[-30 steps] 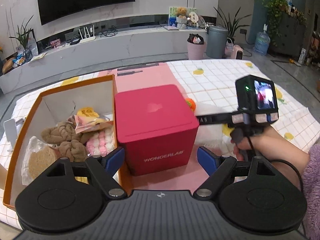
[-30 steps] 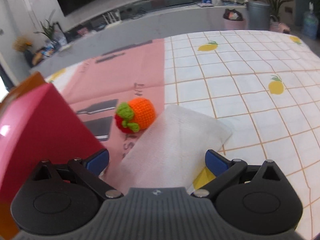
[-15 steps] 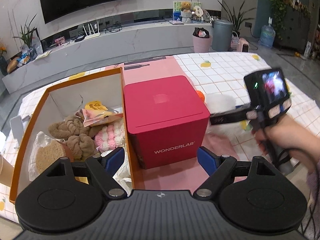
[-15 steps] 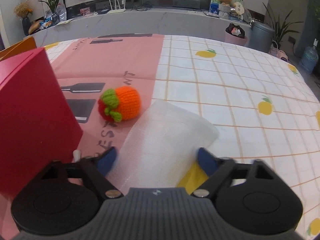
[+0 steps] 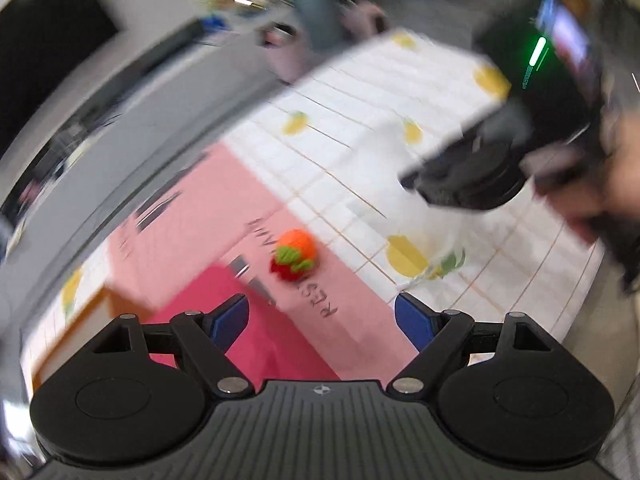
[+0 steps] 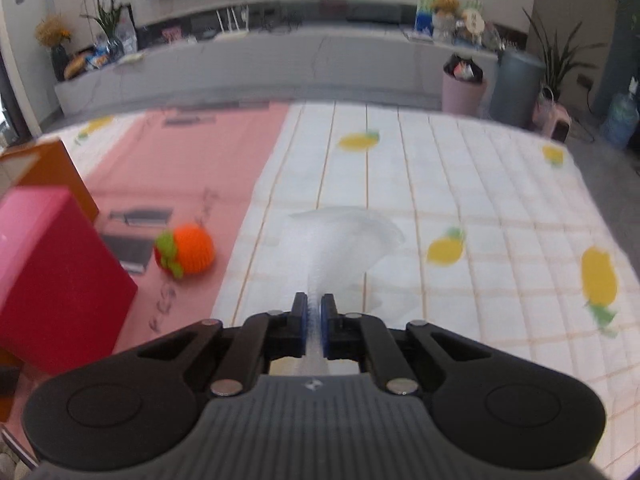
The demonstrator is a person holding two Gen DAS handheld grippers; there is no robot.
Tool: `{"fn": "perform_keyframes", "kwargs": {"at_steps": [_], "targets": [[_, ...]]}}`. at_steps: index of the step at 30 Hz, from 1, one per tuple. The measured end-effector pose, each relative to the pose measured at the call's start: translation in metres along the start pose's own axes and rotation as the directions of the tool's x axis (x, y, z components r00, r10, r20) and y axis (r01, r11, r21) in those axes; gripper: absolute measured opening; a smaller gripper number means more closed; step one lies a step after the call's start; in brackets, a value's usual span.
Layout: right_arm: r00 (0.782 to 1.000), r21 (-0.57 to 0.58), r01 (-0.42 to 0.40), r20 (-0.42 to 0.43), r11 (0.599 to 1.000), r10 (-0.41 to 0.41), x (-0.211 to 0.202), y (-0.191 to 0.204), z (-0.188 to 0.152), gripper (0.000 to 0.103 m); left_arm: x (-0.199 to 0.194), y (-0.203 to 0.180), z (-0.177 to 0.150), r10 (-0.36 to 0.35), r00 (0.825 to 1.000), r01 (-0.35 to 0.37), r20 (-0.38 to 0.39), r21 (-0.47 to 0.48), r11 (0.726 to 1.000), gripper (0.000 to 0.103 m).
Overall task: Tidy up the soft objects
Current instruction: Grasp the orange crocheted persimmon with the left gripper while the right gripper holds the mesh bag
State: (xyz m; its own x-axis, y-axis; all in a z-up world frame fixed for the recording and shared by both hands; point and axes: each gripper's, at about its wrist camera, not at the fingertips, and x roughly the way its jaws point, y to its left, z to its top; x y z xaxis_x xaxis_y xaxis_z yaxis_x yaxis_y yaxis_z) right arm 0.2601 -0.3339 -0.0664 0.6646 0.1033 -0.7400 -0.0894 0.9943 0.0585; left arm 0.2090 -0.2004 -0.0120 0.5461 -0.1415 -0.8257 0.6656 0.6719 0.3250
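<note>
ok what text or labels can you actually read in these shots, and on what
"RES": clear letters of a longer dark print on the pink mat beside the crocheted orange toy; the rest is blurred.
A second line of print farther up the same mat: too blurred to read.
Red box: no lettering shows.
Screen on the right gripper: too blurred to read.

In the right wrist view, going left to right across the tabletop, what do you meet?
Red box → crocheted orange fruit → white foam sheet pinched in the right tongs → lemon-print tablecloth.
</note>
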Motion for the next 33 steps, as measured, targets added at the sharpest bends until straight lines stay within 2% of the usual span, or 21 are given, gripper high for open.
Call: {"fn": "perform_keyframes", "kwargs": {"at_steps": [2, 4, 8, 11, 13, 17, 20, 23, 24, 26, 28, 30, 33], "targets": [[0.999, 0.030, -0.037, 0.008, 0.999, 0.037, -0.004, -0.009, 0.007, 0.003, 0.026, -0.003, 0.015, -0.003, 0.998, 0.008, -0.055, 0.092, 0.996, 0.097], [0.997, 0.086, -0.071, 0.011, 0.994, 0.071, -0.010, -0.020, 0.010, 0.003, 0.056, -0.007, 0.029, 0.024, 0.992, -0.004, -0.123, 0.160, 0.987, 0.097], [0.997, 0.114, -0.073, 0.042, 0.991, 0.068, -0.021, -0.035, 0.014, 0.003, 0.108, -0.008, 0.041, 0.077, 0.975, -0.027, -0.207, 0.233, 0.972, 0.097], [0.998, 0.134, -0.057, 0.045, 0.989, 0.051, -0.020, -0.044, 0.015, 0.003, 0.137, -0.004, 0.046, 0.100, 0.962, -0.040, -0.255, 0.229, 0.973, 0.097], [0.998, 0.146, -0.059, 0.042, 0.988, 0.053, -0.016, -0.048, 0.016, 0.003, 0.151, 0.002, 0.051, 0.116, 0.947, -0.048, -0.300, 0.227, 0.973, 0.095], [0.998, 0.159, -0.060, 0.031, 0.985, 0.056, -0.007, -0.053, 0.018, 0.003, 0.150, 0.016, 0.063, 0.077, 0.954, -0.031, -0.290, 0.161, 0.987, 0.095], [0.998, 0.160, -0.058, 0.020, 0.985, 0.056, -0.001, -0.052, 0.019, 0.003, 0.159, 0.013, 0.068, 0.098, 0.941, -0.039, -0.324, 0.184, 0.982, 0.094], [0.998, 0.156, -0.055, 0.013, 0.986, 0.053, 0.001, -0.052, 0.018, 0.004, 0.171, 0.008, 0.070, 0.089, 0.936, -0.020, -0.340, 0.200, 0.980, 0.084], [0.999, 0.155, -0.054, 0.010, 0.986, 0.053, 0.002, -0.052, 0.017, 0.004, 0.174, 0.007, 0.071, 0.085, 0.940, -0.015, -0.331, 0.208, 0.978, 0.082], [0.999, 0.161, -0.051, 0.006, 0.986, 0.050, 0.002, -0.055, 0.016, 0.004, 0.173, 0.005, 0.072, 0.070, 0.948, -0.001, -0.310, 0.218, 0.976, 0.072], [0.999, 0.171, -0.044, 0.003, 0.984, 0.045, 0.003, -0.059, 0.016, 0.004, 0.172, 0.005, 0.073, 0.035, 0.946, 0.027, -0.321, 0.187, 0.982, 0.047], [0.999, 0.180, -0.044, 0.004, 0.983, 0.044, 0.002, -0.060, 0.015, 0.004, 0.172, 0.002, 0.071, 0.042, 0.943, 0.022, -0.331, 0.188, 0.982, 0.042], [0.999, 0.178, -0.053, 0.000, 0.983, 0.053, 0.003, -0.060, 0.016, 0.004, 0.170, -0.003, 0.068, 0.069, 0.944, 0.008, -0.324, 0.231, 0.973, 0.042]]}}
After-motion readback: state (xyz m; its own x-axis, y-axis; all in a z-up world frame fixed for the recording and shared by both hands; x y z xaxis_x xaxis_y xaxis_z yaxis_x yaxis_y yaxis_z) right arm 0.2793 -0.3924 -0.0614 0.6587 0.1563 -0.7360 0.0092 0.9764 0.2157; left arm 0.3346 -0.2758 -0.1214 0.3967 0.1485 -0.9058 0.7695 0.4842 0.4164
